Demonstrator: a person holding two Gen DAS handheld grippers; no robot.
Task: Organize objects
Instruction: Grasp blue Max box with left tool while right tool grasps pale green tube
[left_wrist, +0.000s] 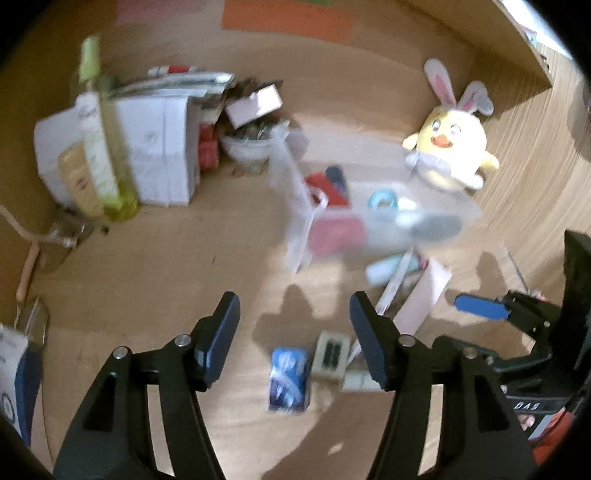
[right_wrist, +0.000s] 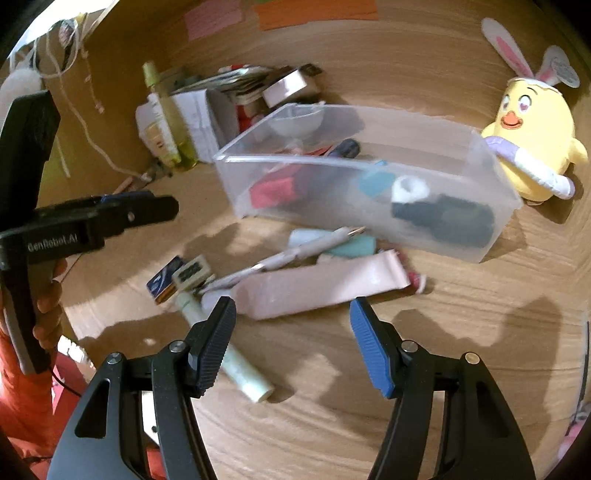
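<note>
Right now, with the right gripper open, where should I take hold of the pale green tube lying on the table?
Probably at mid-length, coming straight down from above. The pale green tube lies flat on the table, slanted, its far end by the pink pouch. Turn the right gripper so its fingers close across the narrow width; one already overlaps the tube in this view.
</note>
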